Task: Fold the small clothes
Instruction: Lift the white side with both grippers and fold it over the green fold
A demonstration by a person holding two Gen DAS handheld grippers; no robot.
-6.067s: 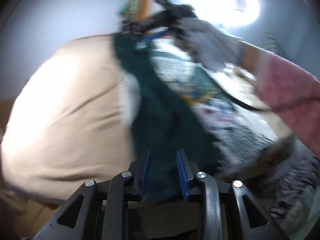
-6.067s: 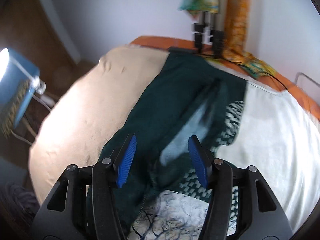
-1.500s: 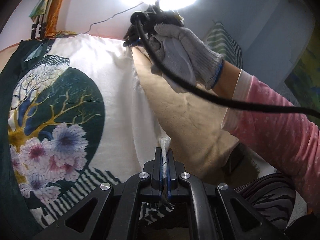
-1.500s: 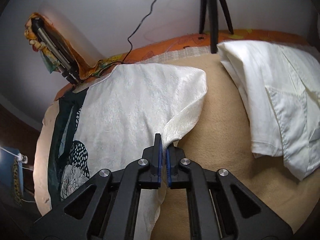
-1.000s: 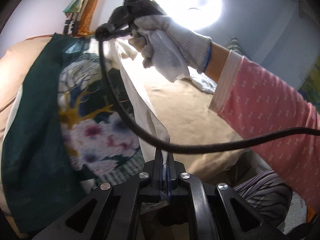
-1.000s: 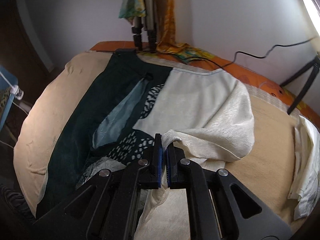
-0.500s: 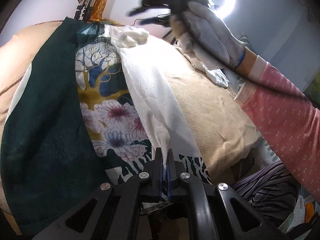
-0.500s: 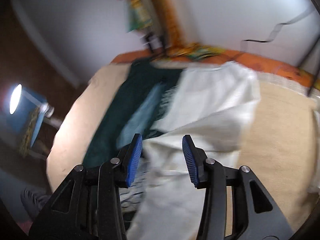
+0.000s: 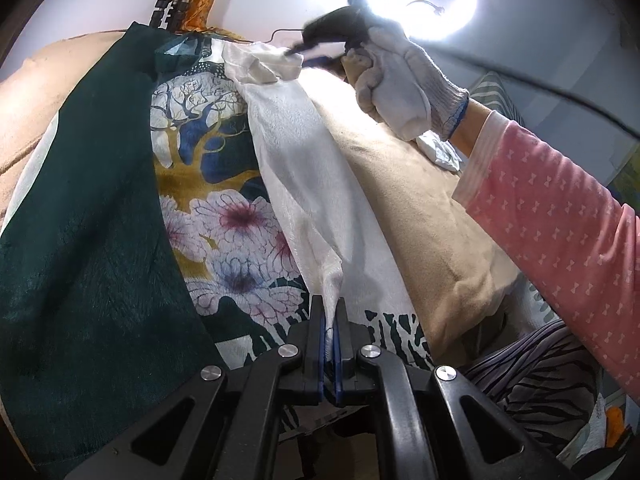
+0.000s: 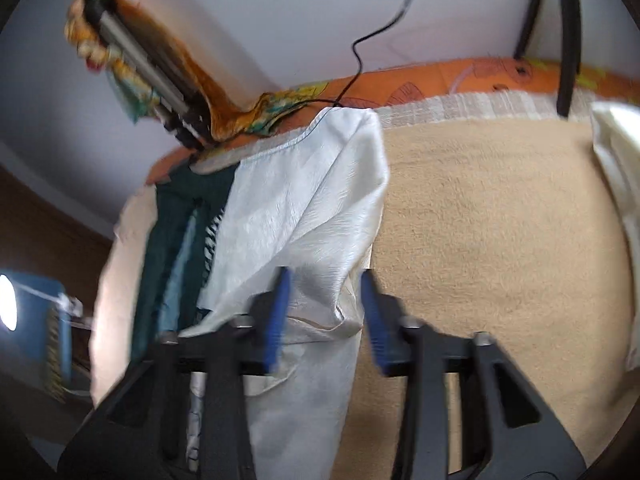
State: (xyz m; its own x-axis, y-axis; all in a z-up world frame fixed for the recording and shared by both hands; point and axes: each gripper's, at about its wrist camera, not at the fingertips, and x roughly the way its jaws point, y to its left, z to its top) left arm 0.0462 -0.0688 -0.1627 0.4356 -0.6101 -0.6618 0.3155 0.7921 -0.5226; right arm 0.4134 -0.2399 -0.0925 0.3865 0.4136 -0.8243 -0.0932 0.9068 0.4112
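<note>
One hand-held gripper (image 10: 324,312), the right, has released the garment (image 10: 304,208).

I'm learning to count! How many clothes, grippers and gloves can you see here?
Clothes: 2 – printed top, being folded, and white shirt lying apart at the blanket's right edge.
Hand-held grippers: 2 – left hand-held gripper, shut on the top's white edge; right hand-held gripper, open.
Gloves: 1 – white glove.
Total: 5.

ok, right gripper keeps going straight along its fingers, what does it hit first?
Most likely the white fabric of the garment: its folded-over flap lies right between the open right gripper fingers. Depth is unclear, and the frame is blurred.
</note>
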